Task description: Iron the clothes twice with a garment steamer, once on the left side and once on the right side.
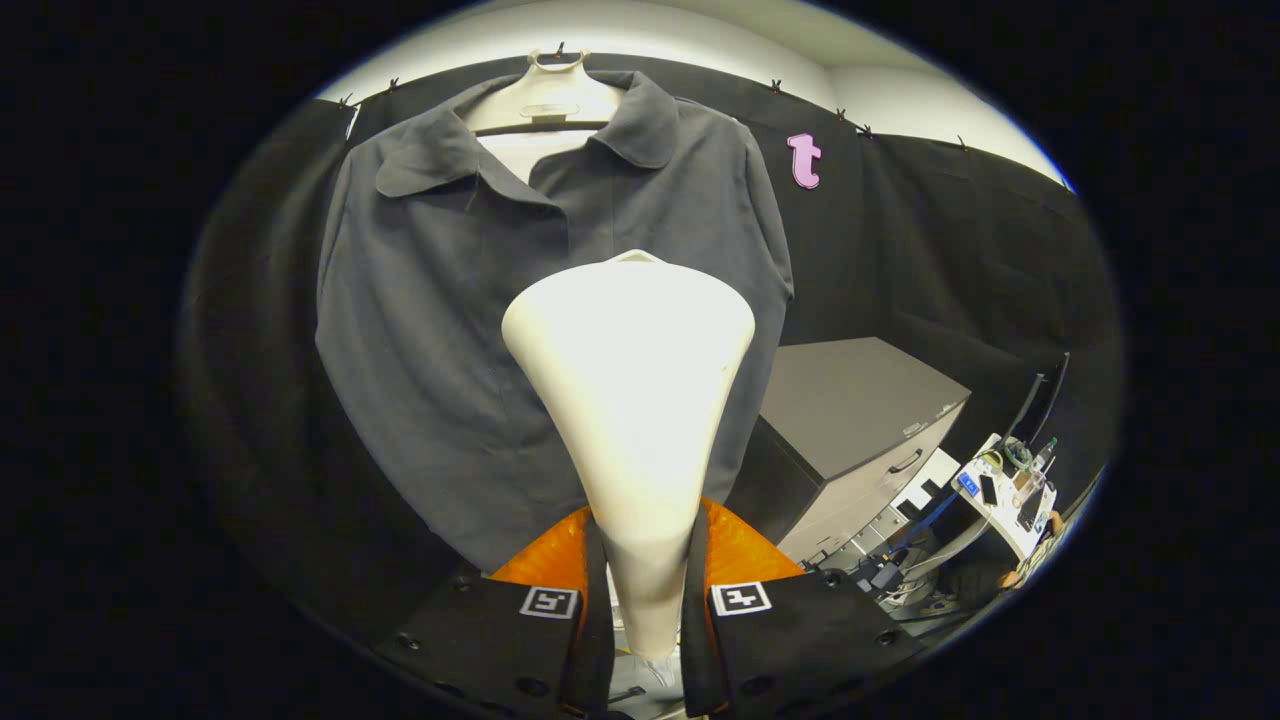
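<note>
Gripping the narrow handle of a cream-white cone-shaped garment steamer, the gripper has both fingers clenched on it. Its wide head stands before the dark grey collared shirt hanging on a white hanger; a grey cabinet sits nearby.

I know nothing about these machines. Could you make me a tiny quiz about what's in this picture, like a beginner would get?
1. True or false: the gripper is clamped on the white garment steamer.
2. The dark shirt hangs from: A) a hanger B) a chair C) the grey cabinet
3. Fill in: the steamer's wide head sits in front of the shirt's ____ part, below the collar.

Key
1. True: both fingers press on its narrow handle.
2. A
3. middle
</note>
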